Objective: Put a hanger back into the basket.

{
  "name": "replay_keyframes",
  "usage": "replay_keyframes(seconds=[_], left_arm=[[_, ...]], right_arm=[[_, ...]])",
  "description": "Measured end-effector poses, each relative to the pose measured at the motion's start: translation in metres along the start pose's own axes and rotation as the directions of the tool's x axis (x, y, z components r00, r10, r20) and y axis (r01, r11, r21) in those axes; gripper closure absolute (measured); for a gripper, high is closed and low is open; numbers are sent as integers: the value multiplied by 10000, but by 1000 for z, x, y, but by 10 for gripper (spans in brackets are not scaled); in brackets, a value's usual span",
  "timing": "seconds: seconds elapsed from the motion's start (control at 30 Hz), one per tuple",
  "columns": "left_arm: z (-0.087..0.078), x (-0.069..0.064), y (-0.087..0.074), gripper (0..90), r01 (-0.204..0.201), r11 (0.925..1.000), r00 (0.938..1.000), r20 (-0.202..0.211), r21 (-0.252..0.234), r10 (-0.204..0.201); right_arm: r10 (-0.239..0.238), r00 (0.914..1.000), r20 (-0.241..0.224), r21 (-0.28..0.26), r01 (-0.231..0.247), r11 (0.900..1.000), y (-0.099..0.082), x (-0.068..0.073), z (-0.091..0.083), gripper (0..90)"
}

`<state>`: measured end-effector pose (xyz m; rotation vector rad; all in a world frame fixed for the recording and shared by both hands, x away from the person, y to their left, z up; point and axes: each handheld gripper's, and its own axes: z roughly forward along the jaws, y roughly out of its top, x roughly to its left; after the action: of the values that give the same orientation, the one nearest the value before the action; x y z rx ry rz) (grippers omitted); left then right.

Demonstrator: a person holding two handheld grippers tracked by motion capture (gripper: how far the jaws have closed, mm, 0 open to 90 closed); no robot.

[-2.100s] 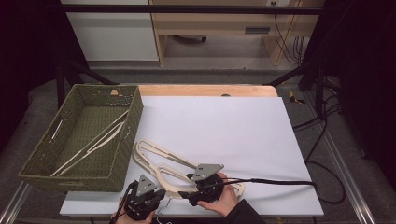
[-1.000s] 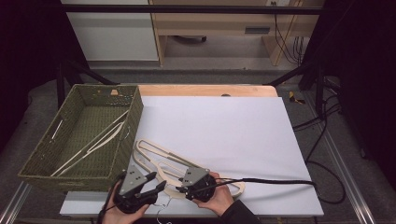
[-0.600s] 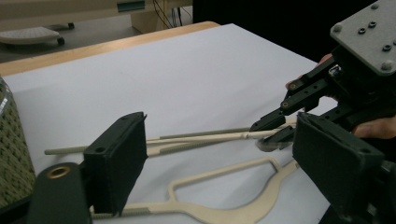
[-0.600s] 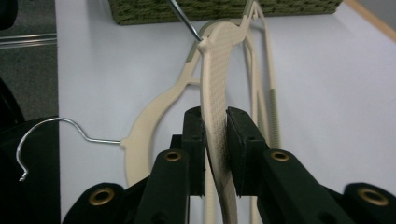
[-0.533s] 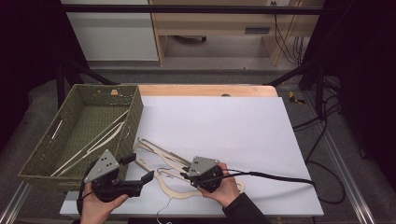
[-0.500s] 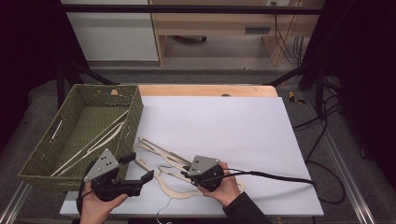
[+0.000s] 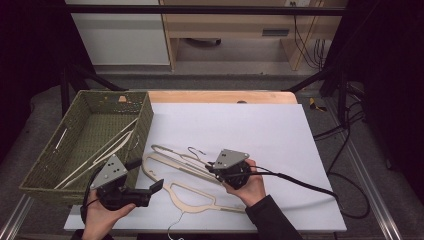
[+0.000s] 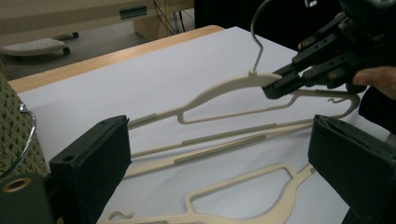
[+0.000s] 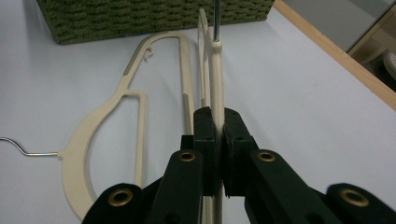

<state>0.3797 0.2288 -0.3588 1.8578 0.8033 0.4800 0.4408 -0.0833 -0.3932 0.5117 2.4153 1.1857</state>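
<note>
right hand-held gripper (image 9: 218,135): clamped on hanger (image 9: 216,93) arm, tilting it up for the basket (image 7: 80,135) at 10 o'clock
left hand-held gripper (image 7: 150,190): jaws just opened apart, nothing between, free to assist
desk (image 7: 260,130): two more hangers (image 7: 195,195) wait flat

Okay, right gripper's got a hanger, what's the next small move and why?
Probably carry it left toward the green basket. The right gripper is shut on the cream hanger, lifted off the table, the basket already holds hangers, and the left gripper has just opened, holding nothing.

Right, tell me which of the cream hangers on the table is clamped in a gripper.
The hanger lifted on edge, metal hook up: the right gripper pinches its shoulder. The other two hangers lie flat on the table, untouched; the left gripper is open.
</note>
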Motion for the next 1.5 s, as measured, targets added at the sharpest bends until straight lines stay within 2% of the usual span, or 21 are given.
replay_keyframes(seconds=[0.1, 0.27, 0.4, 0.43, 0.47, 0.57, 0.7, 0.9, 0.93, 1.0, 1.07, 1.13, 1.17, 1.27, 1.3, 1.33, 1.37, 1.4, 1.5], left_arm=[[7, 0, 2, 51, -212, 9996, 9998, 35, 203, 211], [22, -5, 9, 54, -732, 9964, 9970, 289, 421, 720], [37, -9, 14, 73, -1095, 9924, 9914, 780, 568, 1049], [37, -9, 14, 78, -1095, 9924, 9914, 780, 568, 1049], [45, -11, 15, 87, -1171, 9904, 9881, 1091, 729, 1088], [57, -15, 15, 107, -1386, 9857, 9809, 1502, 961, 1233], [68, -20, 13, 216, -1730, 9788, 9685, 1996, 1093, 1489], [77, -21, 5, 417, -2005, 9696, 9586, 2322, 1404, 1646], [76, -21, 4, 481, -2041, 9683, 9565, 2400, 1438, 1659], [76, -21, 4, 551, -2129, 9666, 9538, 2450, 1427, 1740], [76, -21, 4, 632, -2331, 9606, 9480, 2554, 1511, 1898], [76, -23, 3, 653, -2500, 9538, 9451, 2562, 1664, 2031], [75, -23, 3, 662, -2659, 9485, 9424, 2535, 1723, 2181], [73, -26, 4, 685, -2889, 9402, 9383, 2483, 1806, 2406], [72, -26, 5, 693, -2926, 9383, 9376, 2483, 1844, 2436], [70, -27, 6, 705, -3051, 9324, 9340, 2520, 1940, 2532], [70, -27, 6, 718, -3051, 9324, 9340, 2520, 1940, 2532], [69, -29, 6, 729, -3217, 9255, 9296, 2523, 1999, 2686], [68, -33, 7, 774, -3163, 9250, 9284, 2690, 2107, 2562]], right_arm=[[171, 9995, -254, -210, -176, 9996, 1, -4, -10, 868], [256, 9947, -994, -626, -319, 9975, 2, -4, -24, 868], [214, 9885, -1499, -752, -329, 9966, 0, 1, -30, 869], [214, 9885, -1499, -752, -329, 9966, 0, 1, -30, 869], [192, 9843, -1757, -775, -333, 9964, -2, 3, -33, 869], [159, 9785, -2055, -727, -315, 9969, -3, 5, -35, 868], [155, 9728, -2311, -678, -320, 9972, -4, 8, -36, 869], [211, 9618, -2729, -653, -404, 9970, -5, 11, -33, 868], [271, 9593, -2809, -600, -457, 9972, -5, 11, -33, 868], [270, 9561, -2917, -564, -454, 9974, -5, 11, -32, 868], [284, 9540, -2986, -504, -455, 9977, -5, 12, -30, 868], [287, 9520, -3046, -445, -443, 9980, -6, 12, -30, 868], [317, 9515, -3060, -406, -463, 9981, -6, 13, -30, 868], [324, 9502, -3099, -404, -472, 9981, -6, 13, -29, 864], [313, 9507, -3084, -429, -468, 9980, -6, 12, -30, 860], [320, 9525, -3029, -447, -477, 9979, -6, 13, -30, 853], [308, 9545, -2965, -469, -467, 9978, -6, 12, -30, 844], [306, 9562, -2910, -489, -468, 9977, -6, 12, -30, 838], [297, 9666, -2546, -490, -436, 9978, -5, 11, -31, 798]])
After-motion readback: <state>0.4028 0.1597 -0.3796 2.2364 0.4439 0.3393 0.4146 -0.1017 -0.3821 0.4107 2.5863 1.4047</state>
